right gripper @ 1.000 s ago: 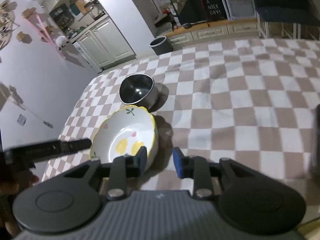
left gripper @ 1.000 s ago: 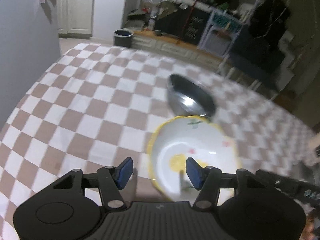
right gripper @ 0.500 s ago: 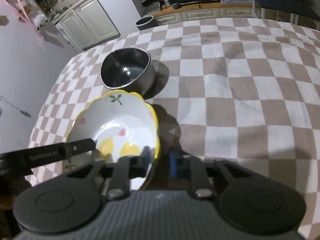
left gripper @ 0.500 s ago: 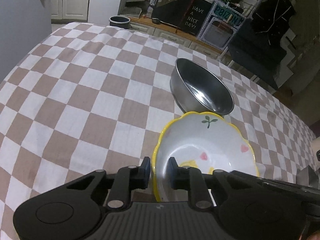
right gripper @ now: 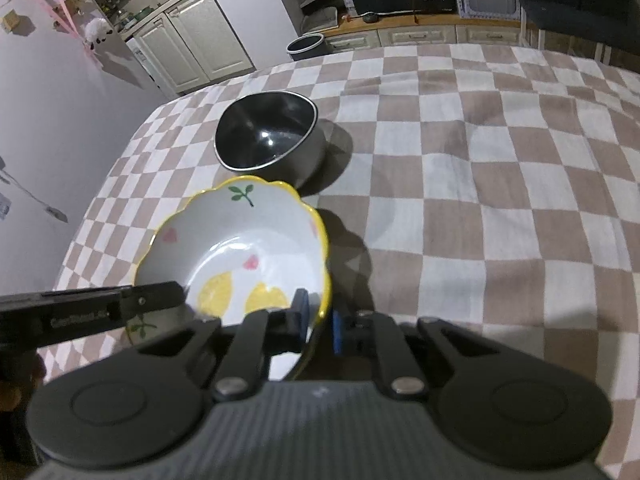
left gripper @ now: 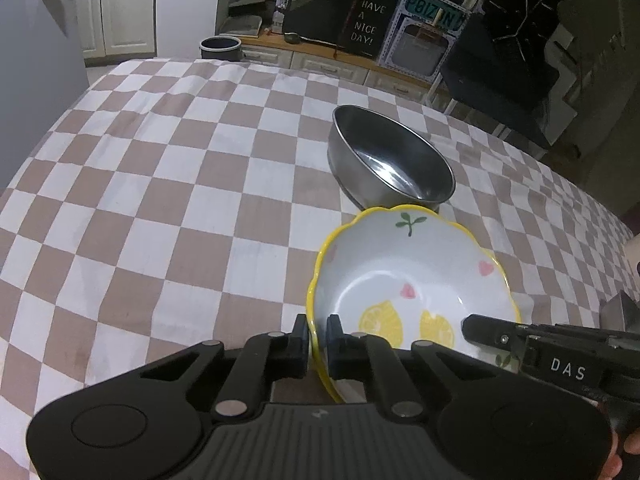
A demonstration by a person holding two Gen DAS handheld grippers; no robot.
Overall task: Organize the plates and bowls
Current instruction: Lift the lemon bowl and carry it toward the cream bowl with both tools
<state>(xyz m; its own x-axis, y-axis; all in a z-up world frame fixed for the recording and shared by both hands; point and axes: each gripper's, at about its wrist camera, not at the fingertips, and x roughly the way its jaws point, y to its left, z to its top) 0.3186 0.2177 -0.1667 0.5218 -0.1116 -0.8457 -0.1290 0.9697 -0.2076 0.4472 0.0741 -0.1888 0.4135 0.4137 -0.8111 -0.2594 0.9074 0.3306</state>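
I have both grippers on the same bowl (left gripper: 416, 276), the white one with the yellow scalloped rim and lemon print. My left gripper (left gripper: 318, 336) is pinched narrow on the bowl's left near rim, one finger outside the wall and one inside. My right gripper (right gripper: 318, 320) grips the right near rim the same way, and its jaws have just been closing onto that wall; the rim sits between the blue pads. In each wrist view the other gripper's finger reaches in over the bowl from the side.

The bowl sits on the checked cloth (left gripper: 160, 200), near me. Just beyond it, at its far edge, stands the steel bowl (left gripper: 390, 162), so close that I cannot tell whether the two rims touch. The steel bowl is upright and looks empty. Far across the cloth, past the table's end, a dark bin (right gripper: 306, 45) stands on the floor by the cabinets, and a sign (left gripper: 364, 22) leans on the counter.
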